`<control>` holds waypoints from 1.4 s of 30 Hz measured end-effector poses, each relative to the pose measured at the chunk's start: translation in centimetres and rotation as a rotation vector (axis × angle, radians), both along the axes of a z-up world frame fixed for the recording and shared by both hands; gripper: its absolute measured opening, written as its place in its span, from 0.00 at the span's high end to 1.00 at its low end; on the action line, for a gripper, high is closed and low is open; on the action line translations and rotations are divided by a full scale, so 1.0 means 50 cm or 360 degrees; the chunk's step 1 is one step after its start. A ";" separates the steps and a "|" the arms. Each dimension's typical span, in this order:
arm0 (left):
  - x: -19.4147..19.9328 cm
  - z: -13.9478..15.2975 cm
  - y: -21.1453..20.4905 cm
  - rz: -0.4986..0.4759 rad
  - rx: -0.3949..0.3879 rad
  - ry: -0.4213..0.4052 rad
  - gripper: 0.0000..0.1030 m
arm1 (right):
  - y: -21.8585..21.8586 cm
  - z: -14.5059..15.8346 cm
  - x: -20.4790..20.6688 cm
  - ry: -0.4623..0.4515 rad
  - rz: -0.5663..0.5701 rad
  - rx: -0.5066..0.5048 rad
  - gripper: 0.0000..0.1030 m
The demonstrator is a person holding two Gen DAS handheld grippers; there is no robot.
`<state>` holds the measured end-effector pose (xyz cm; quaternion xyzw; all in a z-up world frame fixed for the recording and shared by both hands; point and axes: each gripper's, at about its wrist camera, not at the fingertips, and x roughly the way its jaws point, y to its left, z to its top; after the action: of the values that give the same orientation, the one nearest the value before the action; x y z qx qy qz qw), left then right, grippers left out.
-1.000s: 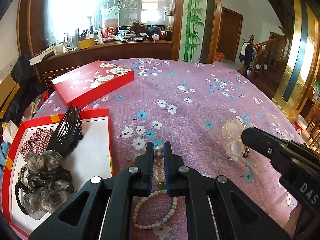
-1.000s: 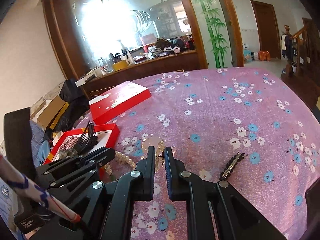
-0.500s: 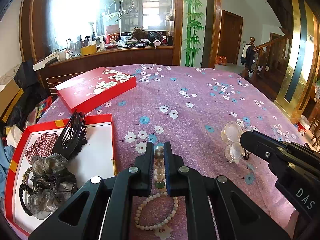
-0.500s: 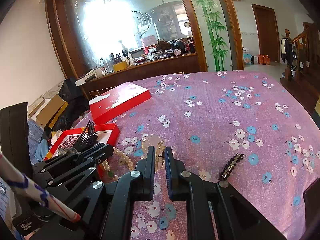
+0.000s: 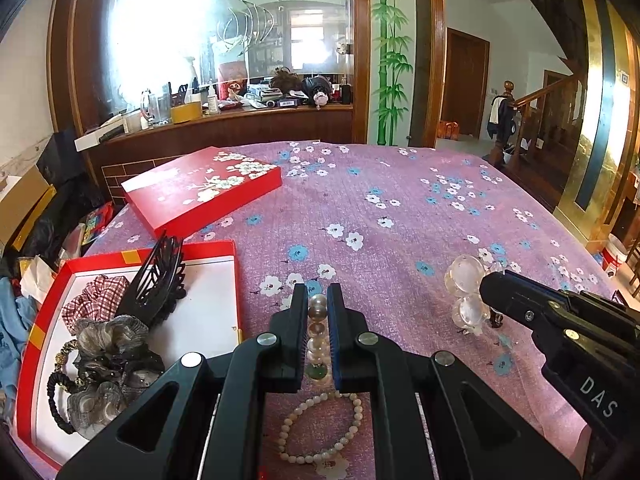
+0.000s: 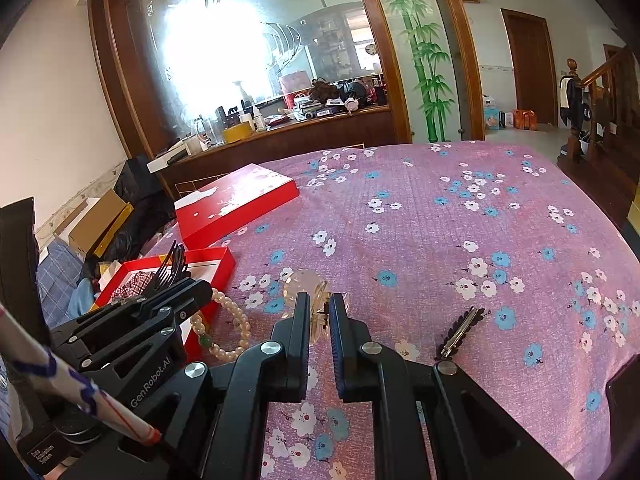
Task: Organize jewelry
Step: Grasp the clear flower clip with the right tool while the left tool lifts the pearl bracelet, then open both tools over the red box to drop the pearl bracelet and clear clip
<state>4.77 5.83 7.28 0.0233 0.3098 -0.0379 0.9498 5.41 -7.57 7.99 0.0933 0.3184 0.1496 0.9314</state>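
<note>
My left gripper (image 5: 318, 300) is shut on a pearl bracelet (image 5: 318, 344) with a green bead, held above the purple flowered cloth; the bracelet also hangs from it in the right wrist view (image 6: 224, 328). A second small bead bracelet (image 5: 320, 428) lies on the cloth under it. My right gripper (image 6: 320, 300) is shut on a clear round-lobed hair clip (image 6: 306, 286), which also shows in the left wrist view (image 5: 466, 292). The open red box (image 5: 236, 276) with white lining sits at left.
The box holds a black claw clip (image 5: 156, 280), a plaid scrunchie (image 5: 96, 306), grey scrunchies and a black hair tie. The red flowered lid (image 5: 200, 192) lies behind it. A dark barrette (image 6: 460, 334) lies on the cloth at right. The table edge is at left.
Both grippers have risen slightly with their loads; the views tilt up and show more of the room. Both grips hold as before.
</note>
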 end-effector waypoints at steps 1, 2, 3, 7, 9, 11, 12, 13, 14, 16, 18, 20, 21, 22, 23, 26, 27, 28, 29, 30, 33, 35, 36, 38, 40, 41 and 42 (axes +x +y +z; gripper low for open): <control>0.000 0.001 -0.001 -0.0002 0.0000 -0.0001 0.91 | 0.000 0.000 0.000 -0.0002 -0.0003 -0.0001 0.90; -0.001 0.001 -0.001 -0.0001 0.0001 -0.0004 0.91 | 0.000 0.000 0.000 -0.0002 -0.0003 -0.0001 0.90; 0.000 0.002 -0.001 0.0000 0.0005 -0.0007 0.91 | 0.000 0.000 0.000 -0.0002 -0.0003 -0.0001 0.90; -0.002 0.006 -0.002 0.0005 0.0011 -0.0026 0.91 | 0.000 0.001 0.001 -0.0006 -0.0002 0.0001 0.90; -0.004 0.008 0.001 0.0006 0.0007 -0.0033 0.91 | 0.000 0.002 -0.001 -0.0016 -0.0001 0.0004 0.90; -0.007 0.011 0.001 0.0014 0.0012 -0.0050 0.91 | 0.002 0.004 -0.005 -0.0030 0.0004 0.0003 0.90; -0.007 0.013 0.002 0.0018 0.0014 -0.0055 0.91 | 0.003 0.005 -0.006 -0.0040 0.0008 0.0001 0.90; -0.009 0.017 0.004 0.0021 0.0008 -0.0063 0.91 | 0.005 0.008 -0.007 -0.0050 0.0015 -0.0001 0.90; -0.011 0.021 0.006 0.0030 0.0002 -0.0069 0.91 | 0.007 0.010 -0.009 -0.0060 0.0024 0.0001 0.90; -0.017 0.035 0.017 0.0042 -0.0027 -0.0084 0.91 | 0.012 0.020 -0.017 -0.0097 0.0041 0.0008 0.90; -0.030 0.054 0.036 0.0074 -0.0064 -0.0112 0.91 | 0.019 0.032 -0.027 -0.0147 0.0050 0.0005 0.90; -0.043 0.073 0.054 0.0090 -0.0093 -0.0131 0.91 | 0.027 0.045 -0.036 -0.0176 0.0066 0.0019 0.90; -0.051 0.082 0.063 0.0098 -0.0104 -0.0139 0.91 | 0.033 0.054 -0.043 -0.0189 0.0083 0.0027 0.90; -0.062 0.093 0.078 0.0110 -0.0116 -0.0146 0.91 | 0.041 0.060 -0.048 -0.0194 0.0103 0.0029 0.90; -0.069 0.100 0.089 0.0114 -0.0124 -0.0149 0.91 | 0.050 0.065 -0.053 -0.0198 0.0123 0.0029 0.90; -0.095 0.112 0.133 0.0128 -0.0119 -0.0131 0.91 | 0.086 0.077 -0.073 -0.0190 0.0214 0.0060 0.90; -0.105 0.112 0.155 0.0144 -0.0127 -0.0120 0.91 | 0.100 0.078 -0.079 -0.0172 0.0261 0.0081 0.90; -0.110 0.111 0.167 0.0149 -0.0127 -0.0108 0.91 | 0.117 0.079 -0.085 -0.0158 0.0306 0.0095 0.90; -0.118 0.107 0.190 0.0164 -0.0124 -0.0086 0.91 | 0.133 0.078 -0.090 -0.0146 0.0342 0.0101 0.90; -0.126 0.103 0.208 0.0186 -0.0124 -0.0074 0.91 | 0.151 0.076 -0.095 -0.0125 0.0388 0.0109 0.90; -0.148 0.079 0.268 0.0255 -0.0129 -0.0021 0.91 | 0.205 0.061 -0.105 -0.0055 0.0514 0.0126 0.89; -0.161 0.053 0.308 0.0307 -0.0147 0.0025 0.91 | 0.243 0.044 -0.108 -0.0018 0.0580 0.0099 0.89; -0.166 0.039 0.327 0.0324 -0.0165 0.0052 0.91 | 0.260 0.035 -0.109 -0.0005 0.0600 0.0081 0.89; -0.166 0.014 0.352 0.0345 -0.0210 0.0101 0.91 | 0.294 0.013 -0.107 0.0045 0.0650 0.0054 0.89; -0.168 -0.006 0.370 0.0363 -0.0234 0.0127 0.91 | 0.317 -0.007 -0.102 0.0083 0.0669 0.0031 0.89; -0.168 -0.014 0.376 0.0375 -0.0235 0.0137 0.91 | 0.330 -0.018 -0.098 0.0109 0.0679 0.0014 0.89; -0.168 -0.022 0.382 0.0382 -0.0236 0.0146 0.91 | 0.335 -0.025 -0.094 0.0128 0.0681 0.0006 0.89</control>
<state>-3.64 24.95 6.20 -0.0859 0.3498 0.0520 0.9314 0.71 9.20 6.72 0.0311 0.3674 0.3407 0.8649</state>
